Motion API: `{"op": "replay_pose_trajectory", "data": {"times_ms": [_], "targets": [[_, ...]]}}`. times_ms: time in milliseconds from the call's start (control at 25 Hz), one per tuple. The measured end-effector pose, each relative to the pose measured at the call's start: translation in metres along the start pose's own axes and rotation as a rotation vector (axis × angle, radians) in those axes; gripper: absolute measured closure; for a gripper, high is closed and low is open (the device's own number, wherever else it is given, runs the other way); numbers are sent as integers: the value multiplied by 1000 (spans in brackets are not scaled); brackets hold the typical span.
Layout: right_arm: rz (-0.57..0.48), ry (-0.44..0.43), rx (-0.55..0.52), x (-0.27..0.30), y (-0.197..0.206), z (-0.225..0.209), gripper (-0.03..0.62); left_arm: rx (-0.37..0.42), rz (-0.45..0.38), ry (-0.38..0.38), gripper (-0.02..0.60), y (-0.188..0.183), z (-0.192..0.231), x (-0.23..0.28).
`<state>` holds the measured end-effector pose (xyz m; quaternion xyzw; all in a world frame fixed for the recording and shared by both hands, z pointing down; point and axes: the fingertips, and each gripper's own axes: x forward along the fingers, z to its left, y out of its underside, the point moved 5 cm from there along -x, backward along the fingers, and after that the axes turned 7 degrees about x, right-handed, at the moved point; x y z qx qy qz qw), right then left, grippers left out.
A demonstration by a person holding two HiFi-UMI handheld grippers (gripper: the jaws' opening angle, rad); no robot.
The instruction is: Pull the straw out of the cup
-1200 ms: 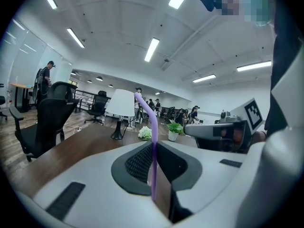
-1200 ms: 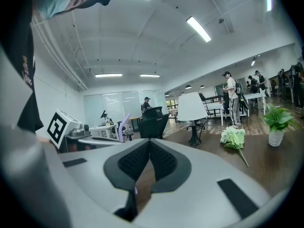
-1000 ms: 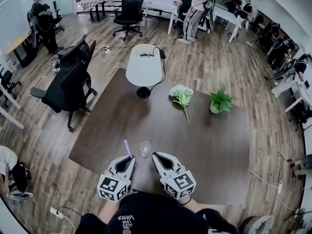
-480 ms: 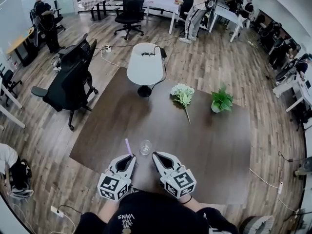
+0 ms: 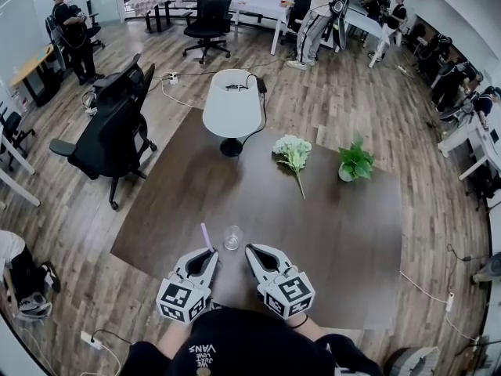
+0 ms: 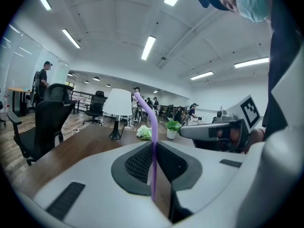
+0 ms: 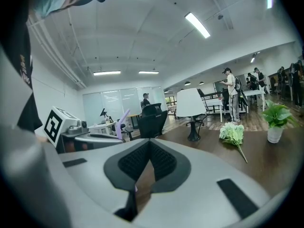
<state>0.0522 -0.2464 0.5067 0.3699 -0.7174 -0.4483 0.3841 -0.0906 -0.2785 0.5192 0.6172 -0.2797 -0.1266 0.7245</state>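
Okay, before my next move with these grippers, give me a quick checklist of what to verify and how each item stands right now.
1. Left gripper clamped on the purple straw: ok.
2. Straw clear of the glass cup: ok, it stands just left of the cup in the head view.
3. Cup upright on the table: ok.
4. Right gripper free: ok, jaws together, nothing between them.
5. Liquid in the cup: cannot tell.
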Motion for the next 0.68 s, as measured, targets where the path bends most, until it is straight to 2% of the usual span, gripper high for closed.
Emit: {"op": "replay_pose_trajectory", "data": {"times_ms": [680], "targets": [[-4, 2, 2, -1, 0, -2, 577, -8, 0, 3, 546, 1, -2, 3]]}}
